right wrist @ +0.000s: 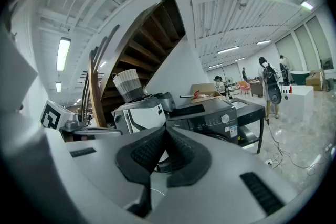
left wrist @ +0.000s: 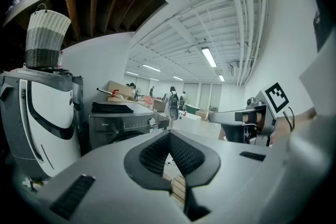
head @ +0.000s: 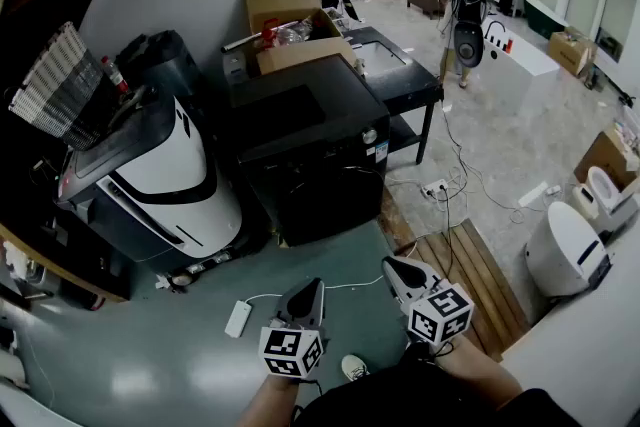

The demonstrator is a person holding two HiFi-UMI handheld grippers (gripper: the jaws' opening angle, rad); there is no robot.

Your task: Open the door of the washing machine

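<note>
The black front-loading washing machine stands against the wall, its door facing the green floor and closed. It also shows in the left gripper view as the washing machine and in the right gripper view as the washing machine. My left gripper and right gripper hover side by side near the bottom of the head view, well short of the machine. Both are shut with nothing between the pads. In the left gripper view the left gripper points at the machine; the right gripper does likewise.
A white-and-grey appliance with a woven basket on top stands left of the washer. A cardboard box and a black table lie behind it. A white power strip and cables lie on the floor. Wooden decking is at right. People stand far back.
</note>
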